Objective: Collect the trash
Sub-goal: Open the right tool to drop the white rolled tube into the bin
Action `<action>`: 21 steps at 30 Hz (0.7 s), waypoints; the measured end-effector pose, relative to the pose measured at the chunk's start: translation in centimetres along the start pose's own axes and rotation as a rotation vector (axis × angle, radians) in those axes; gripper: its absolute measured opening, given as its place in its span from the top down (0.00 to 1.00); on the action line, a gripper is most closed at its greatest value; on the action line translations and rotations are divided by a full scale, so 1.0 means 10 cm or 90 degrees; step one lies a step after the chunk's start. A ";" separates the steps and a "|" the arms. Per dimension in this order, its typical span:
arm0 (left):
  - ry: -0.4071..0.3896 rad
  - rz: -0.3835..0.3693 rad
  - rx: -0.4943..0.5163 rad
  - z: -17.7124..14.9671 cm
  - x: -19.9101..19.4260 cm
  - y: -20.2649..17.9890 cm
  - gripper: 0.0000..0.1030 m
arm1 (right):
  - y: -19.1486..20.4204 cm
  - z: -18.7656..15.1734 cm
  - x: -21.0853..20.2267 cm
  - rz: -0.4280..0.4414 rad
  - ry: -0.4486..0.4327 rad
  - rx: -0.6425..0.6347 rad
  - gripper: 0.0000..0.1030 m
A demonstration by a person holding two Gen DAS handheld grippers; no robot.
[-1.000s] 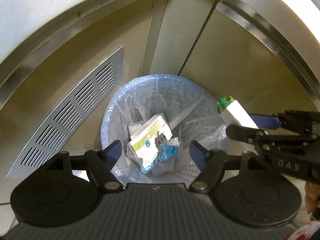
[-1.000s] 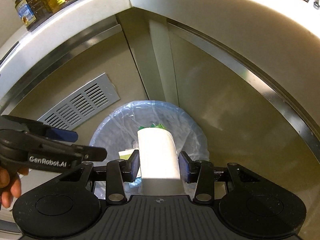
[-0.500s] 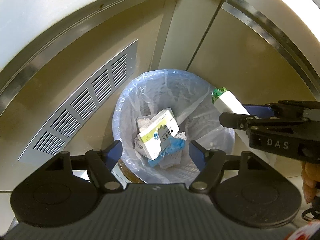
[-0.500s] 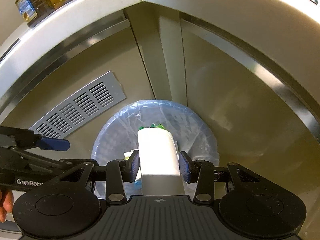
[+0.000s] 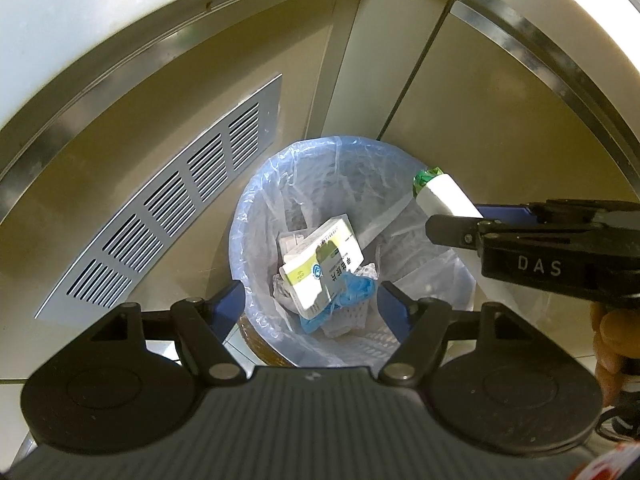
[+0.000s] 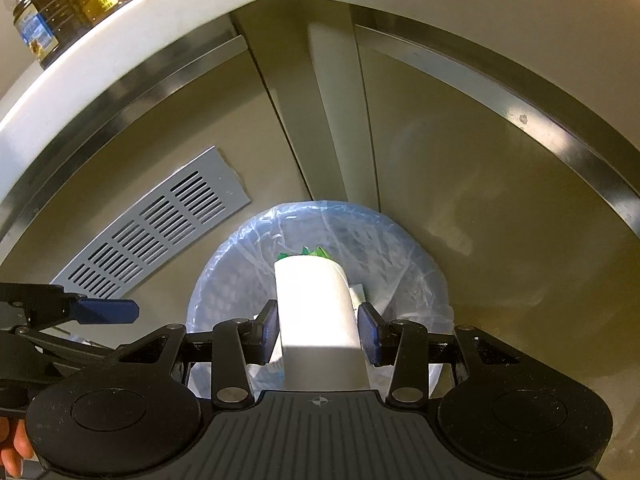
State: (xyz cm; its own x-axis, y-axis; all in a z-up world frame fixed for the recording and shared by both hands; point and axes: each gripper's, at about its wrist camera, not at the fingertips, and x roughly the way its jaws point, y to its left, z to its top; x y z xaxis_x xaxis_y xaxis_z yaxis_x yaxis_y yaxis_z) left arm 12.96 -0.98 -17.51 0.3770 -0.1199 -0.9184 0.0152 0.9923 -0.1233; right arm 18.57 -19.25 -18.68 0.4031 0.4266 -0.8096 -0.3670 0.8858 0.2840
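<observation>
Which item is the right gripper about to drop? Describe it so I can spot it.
Find the round bin lined with a pale blue bag in the cabinet corner. Held above its rim in the right gripper is a white paper cup, tilted, with green scrap poking from its mouth; the other trash lies inside.

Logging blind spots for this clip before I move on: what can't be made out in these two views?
- Right wrist view: the white paper cup in the right gripper hides most of the trash in the lined bin; its green contents barely show.
- Left wrist view: the medicine box print is too small to read.
- Right wrist view: the bottles are cut off by the top edge.
</observation>
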 end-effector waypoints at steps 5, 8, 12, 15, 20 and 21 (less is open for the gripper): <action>0.001 0.000 0.000 0.00 0.00 0.01 0.32 | -0.01 0.03 0.03 0.011 -0.009 0.012 0.44; 0.000 0.000 -0.001 -0.01 -0.01 0.01 0.32 | 0.01 0.05 0.01 0.010 -0.009 0.011 0.43; -0.006 -0.002 -0.001 -0.01 -0.05 0.01 0.32 | 0.01 0.05 -0.06 0.008 -0.008 0.013 0.43; -0.014 -0.007 0.001 0.01 -0.11 0.00 0.32 | 0.04 0.03 -0.18 0.004 -0.013 0.013 0.43; -0.045 -0.020 0.021 0.07 -0.32 -0.09 0.32 | 0.09 0.07 -0.54 0.003 -0.050 0.017 0.43; -0.053 -0.024 0.027 0.09 -0.38 -0.12 0.32 | 0.11 0.09 -0.63 0.002 -0.061 0.019 0.43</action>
State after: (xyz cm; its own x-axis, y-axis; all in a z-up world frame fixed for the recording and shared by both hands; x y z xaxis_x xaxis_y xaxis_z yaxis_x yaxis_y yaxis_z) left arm 12.35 -1.65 -13.55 0.4506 -0.1563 -0.8789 0.0689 0.9877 -0.1404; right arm 16.36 -20.79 -12.87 0.4807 0.4434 -0.7565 -0.3444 0.8889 0.3021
